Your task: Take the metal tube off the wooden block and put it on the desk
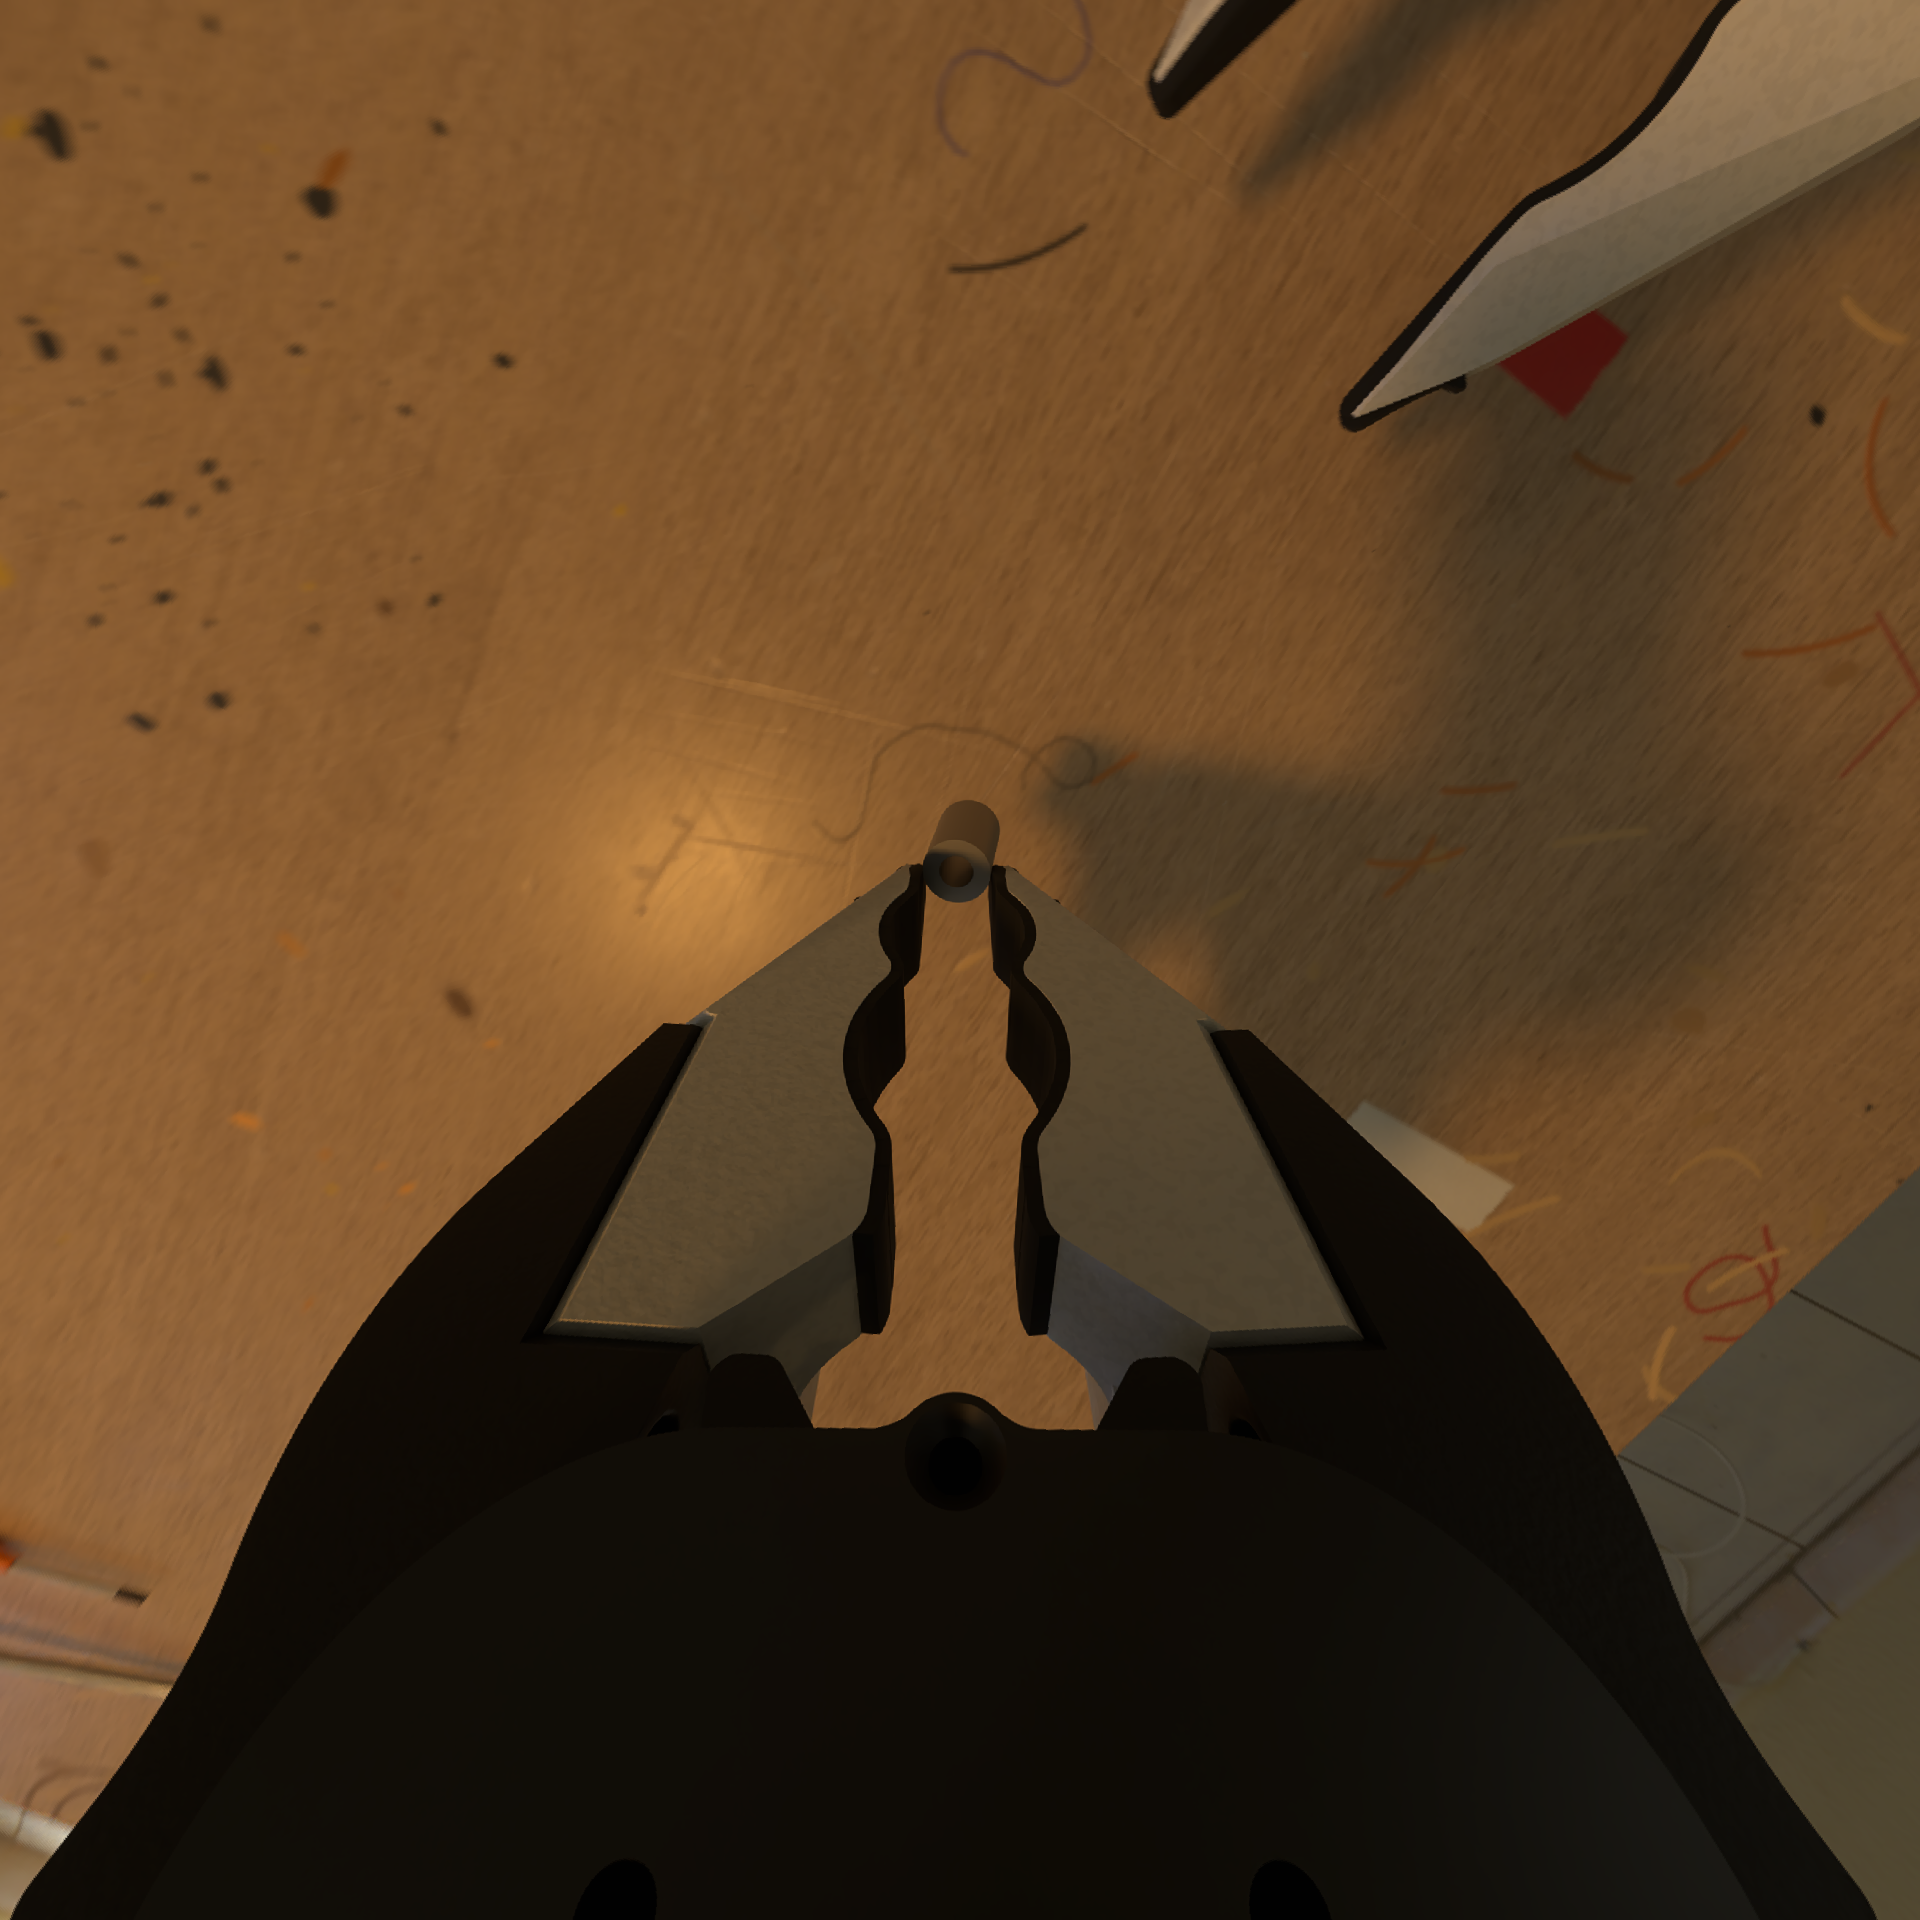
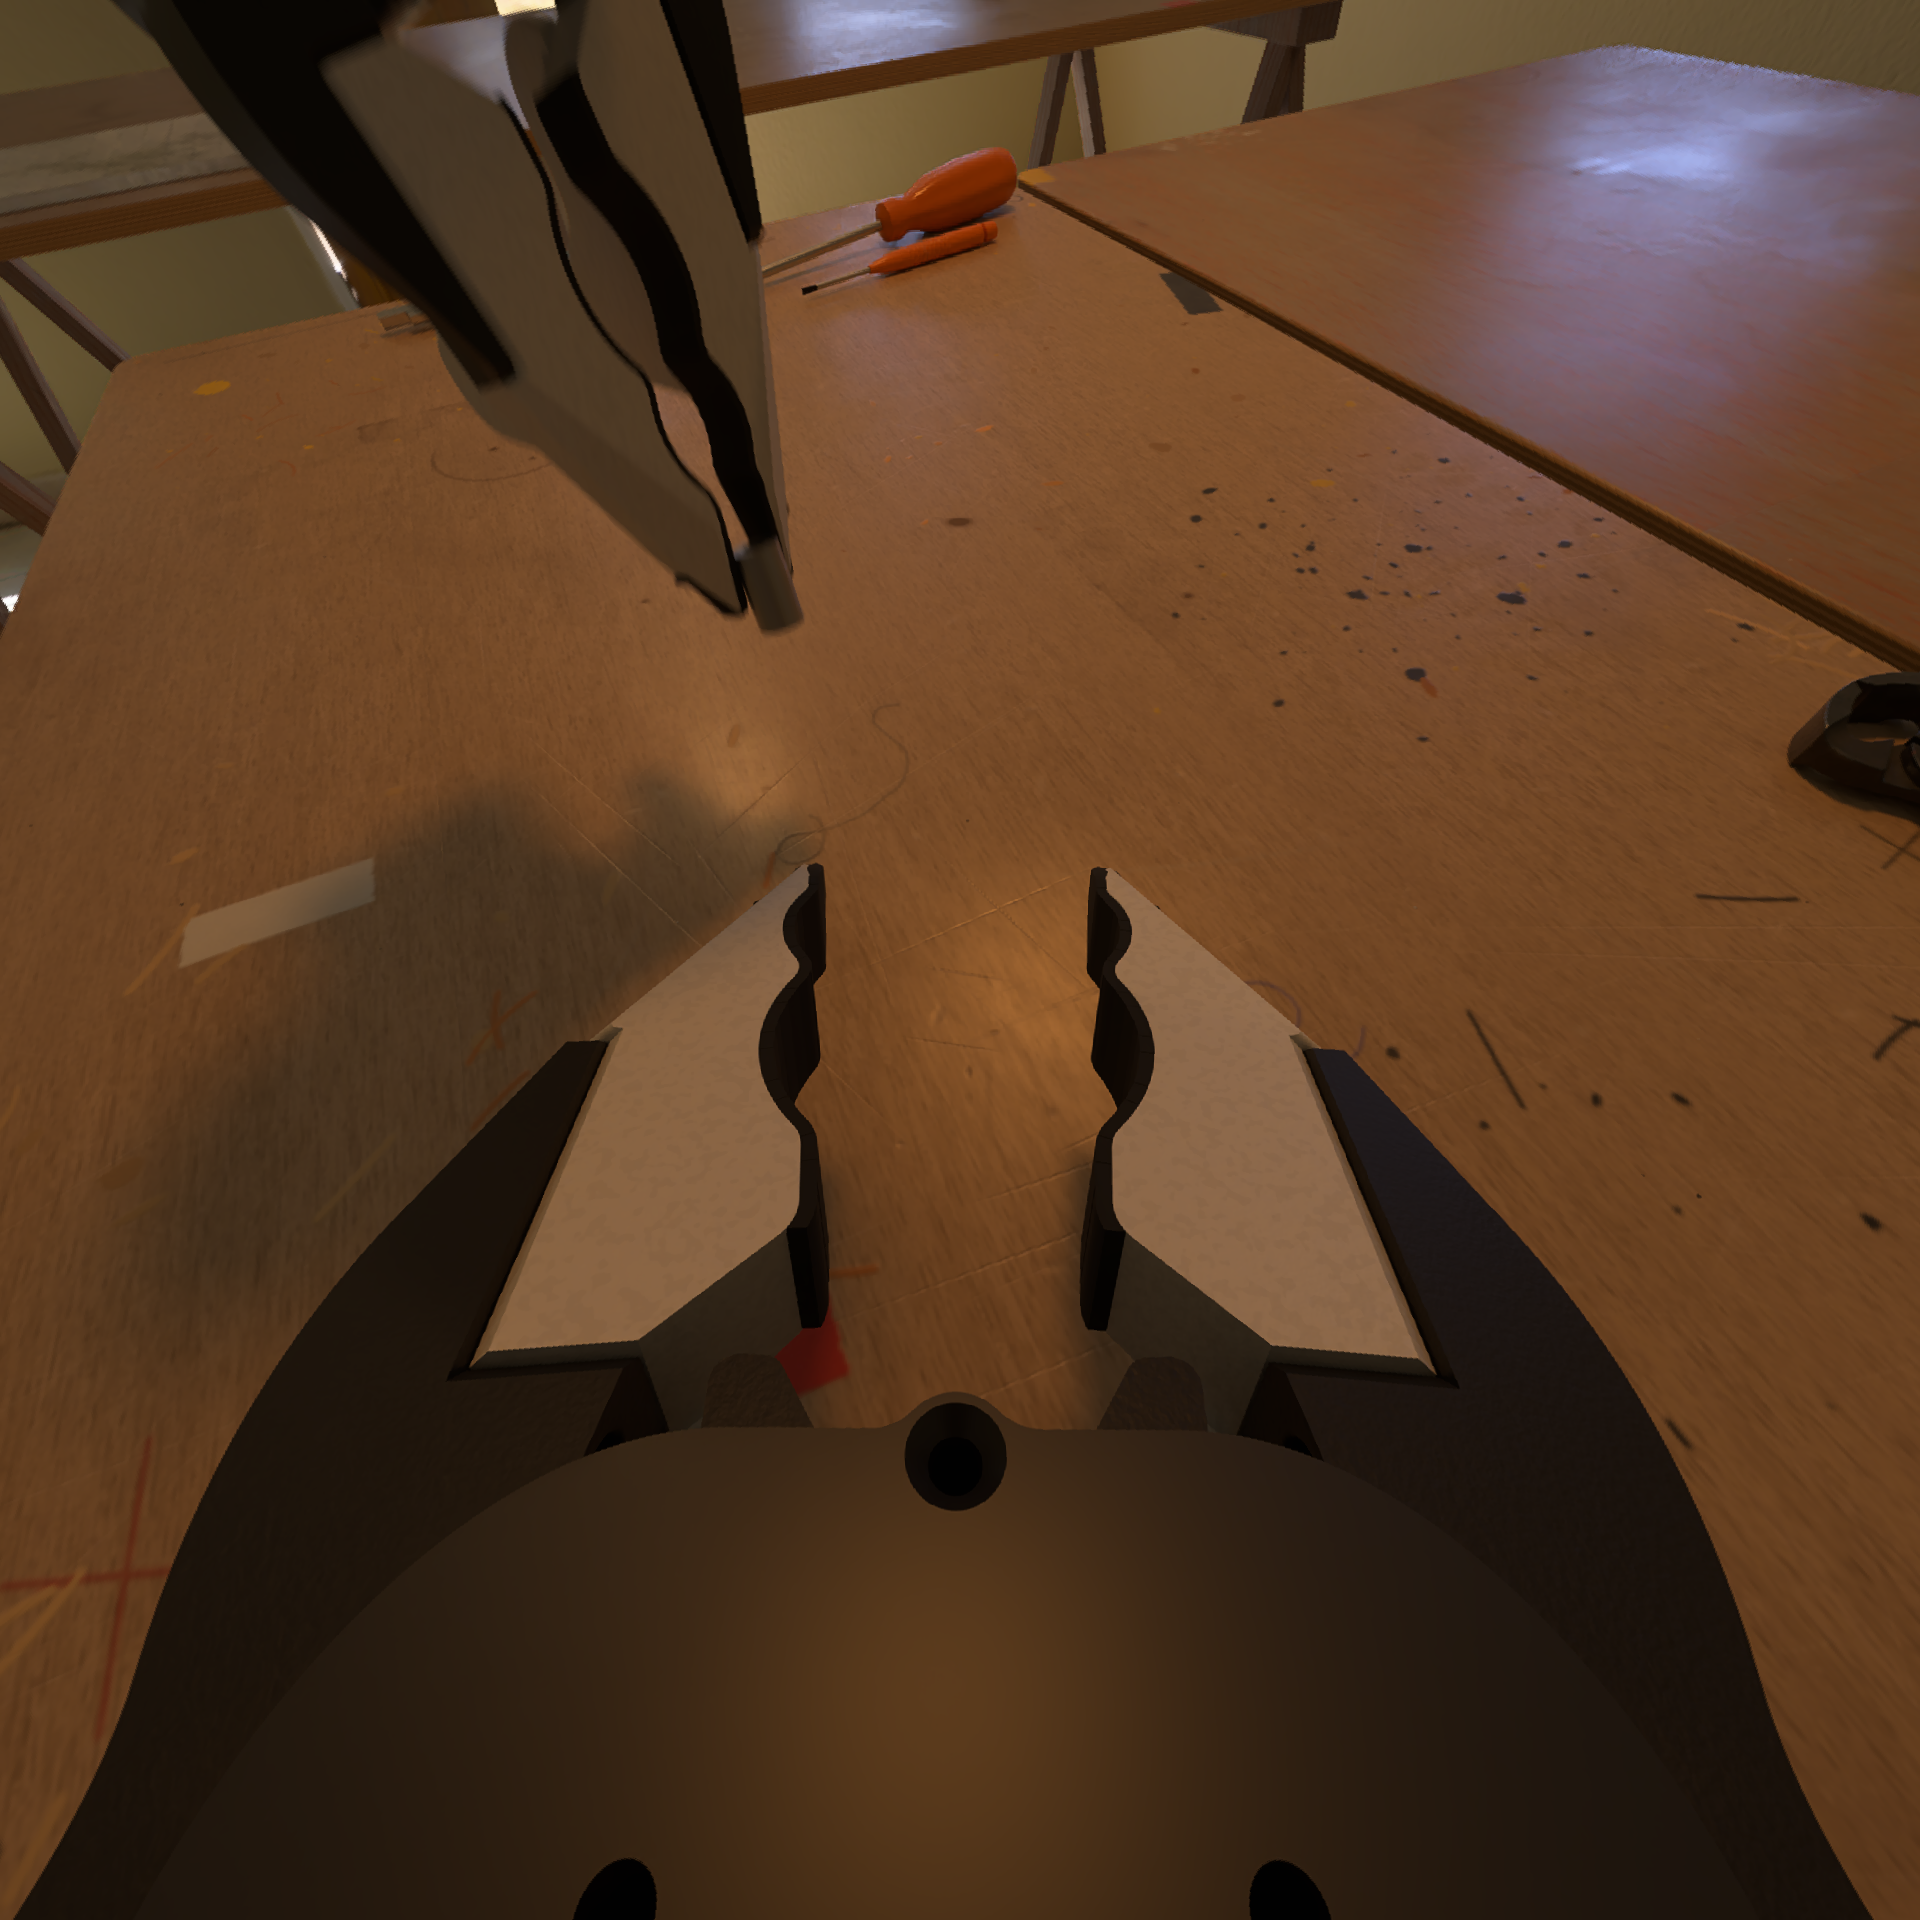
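Note:
My left gripper (image 1: 957,878) is shut on the small metal tube (image 1: 962,850), which sticks out forward from its fingertips, held above the wooden desk (image 1: 520,623). In the right wrist view the left gripper (image 2: 753,566) hangs from the upper left with the tube (image 2: 771,590) at its tips, above the desk (image 2: 1039,623). My right gripper (image 2: 954,883) is open and empty, low over the desk; its fingers (image 1: 1558,270) show at the upper right of the left wrist view. No wooden block is in view.
Two orange screwdrivers (image 2: 935,208) lie at the far end of the desk. A dark object (image 2: 1860,738) sits at the right edge. A white tape strip (image 2: 275,909) and a red scrap (image 2: 816,1356) lie on the desk. A second tabletop (image 2: 1558,260) adjoins at the right.

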You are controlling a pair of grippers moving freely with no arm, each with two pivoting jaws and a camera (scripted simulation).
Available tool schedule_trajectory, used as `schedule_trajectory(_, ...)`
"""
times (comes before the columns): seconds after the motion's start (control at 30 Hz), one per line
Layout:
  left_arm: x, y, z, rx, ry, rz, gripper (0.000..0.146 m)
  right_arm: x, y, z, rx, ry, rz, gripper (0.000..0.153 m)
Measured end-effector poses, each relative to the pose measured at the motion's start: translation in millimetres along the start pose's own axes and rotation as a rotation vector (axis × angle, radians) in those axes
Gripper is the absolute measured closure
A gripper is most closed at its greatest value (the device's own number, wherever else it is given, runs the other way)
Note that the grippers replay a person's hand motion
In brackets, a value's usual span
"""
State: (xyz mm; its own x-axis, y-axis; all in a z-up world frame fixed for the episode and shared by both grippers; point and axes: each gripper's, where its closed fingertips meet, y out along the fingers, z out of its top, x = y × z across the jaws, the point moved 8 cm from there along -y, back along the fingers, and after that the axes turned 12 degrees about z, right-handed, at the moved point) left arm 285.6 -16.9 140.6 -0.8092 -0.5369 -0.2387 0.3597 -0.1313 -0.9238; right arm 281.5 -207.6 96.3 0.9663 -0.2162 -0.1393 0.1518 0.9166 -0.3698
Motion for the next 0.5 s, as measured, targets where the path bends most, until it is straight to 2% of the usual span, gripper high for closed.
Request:
schedule_trajectory(0.23, 23.3, 38.0, 7.2, -0.035, 0.029, -0.07, 0.134, 0.1, -0.1, -0.2, -0.002, -0.001, 0.0, 0.102)
schedule_trajectory(0.5, 30.7, 52.2, 8.1, -0.028, 0.025, -0.089, 0.134, 0.0, 0.1, -0.5, -0.005, -0.002, 0.001, 0.102)
